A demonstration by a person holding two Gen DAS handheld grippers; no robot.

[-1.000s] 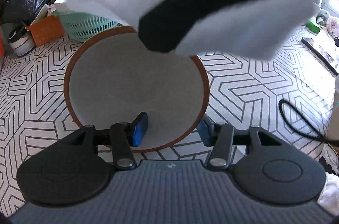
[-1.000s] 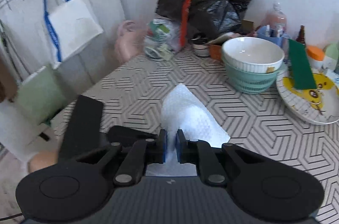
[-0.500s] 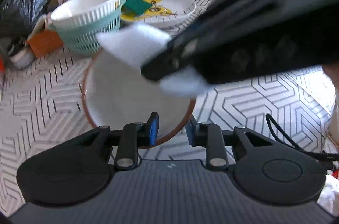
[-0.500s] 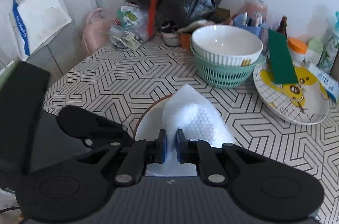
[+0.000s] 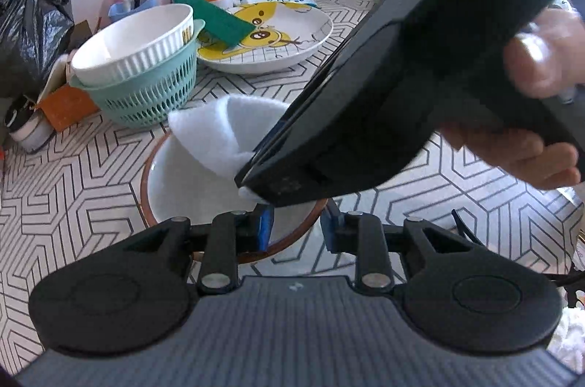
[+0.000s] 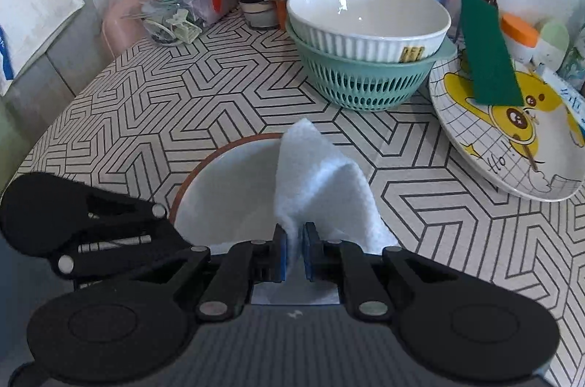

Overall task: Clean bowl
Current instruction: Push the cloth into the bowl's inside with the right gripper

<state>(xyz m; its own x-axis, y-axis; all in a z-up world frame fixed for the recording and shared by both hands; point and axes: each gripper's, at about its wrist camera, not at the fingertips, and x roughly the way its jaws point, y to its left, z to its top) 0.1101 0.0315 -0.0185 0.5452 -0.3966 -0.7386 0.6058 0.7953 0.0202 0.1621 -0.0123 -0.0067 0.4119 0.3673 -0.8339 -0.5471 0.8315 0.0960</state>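
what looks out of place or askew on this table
The green scouring pad leans tilted, propped across the cartoon plate rather than lying flat. The white ribbed bowl sits nested in the teal colander. Nothing looks spilled or broken.

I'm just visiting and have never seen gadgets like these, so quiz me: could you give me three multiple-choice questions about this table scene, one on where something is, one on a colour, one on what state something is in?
1. Where does the ribbed white bowl sit?
A. inside the teal basket
B. on the cartoon plate
C. on the floor

2. What colour is the rim of the bowl being cleaned?
A. blue
B. brown
C. yellow

3. What is the right gripper doing?
A. standing open and empty
B. gripping a spoon
C. shut on the white cloth

Answers:
1. A: the ribbed bowl nests in the teal basket, beside the plate.
2. B: a brown edge rings the white inside of the bowl.
3. C: the blue pads pinch a fold of the cloth, which hangs over the bowl.
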